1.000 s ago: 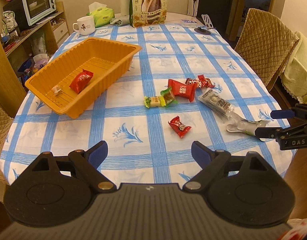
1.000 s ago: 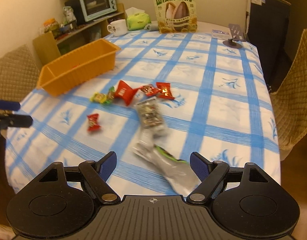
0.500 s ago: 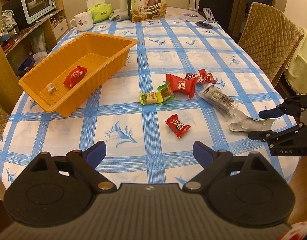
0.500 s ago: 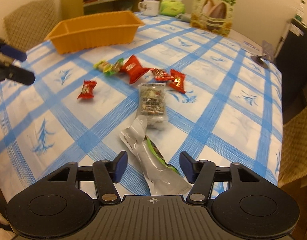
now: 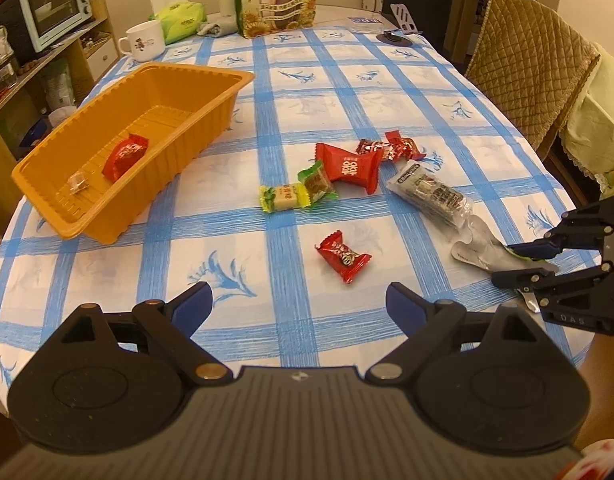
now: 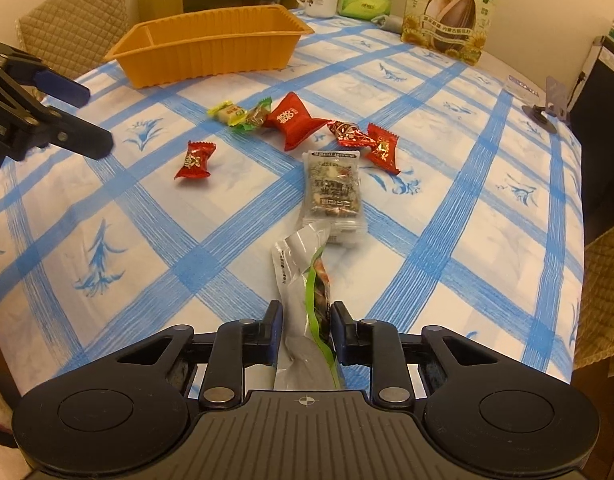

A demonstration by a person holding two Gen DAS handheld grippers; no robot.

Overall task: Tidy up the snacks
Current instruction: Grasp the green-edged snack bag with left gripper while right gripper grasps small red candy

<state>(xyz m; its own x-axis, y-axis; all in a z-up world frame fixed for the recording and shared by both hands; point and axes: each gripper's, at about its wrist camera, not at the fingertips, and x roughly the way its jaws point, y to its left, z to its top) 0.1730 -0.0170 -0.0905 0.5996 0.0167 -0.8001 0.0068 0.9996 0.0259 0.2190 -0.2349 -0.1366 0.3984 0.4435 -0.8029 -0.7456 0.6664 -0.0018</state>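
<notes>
we find the right gripper (image 6: 306,334) closing on a silver pouch with a green edge (image 6: 307,300); the pouch lies on the checked tablecloth (image 6: 447,240) between the pads, which appear to press its sides. the left gripper (image 5: 299,300) hangs wide with nothing between its fingers, a red candy (image 5: 343,257) just ahead of it. the orange tray (image 5: 211,118) sits farther off, holding a red packet (image 5: 125,156). readable writing: "山核桃味瓜子" on the sunflower seed bag (image 6: 451,12); "das" on the right gripper's body.
</notes>
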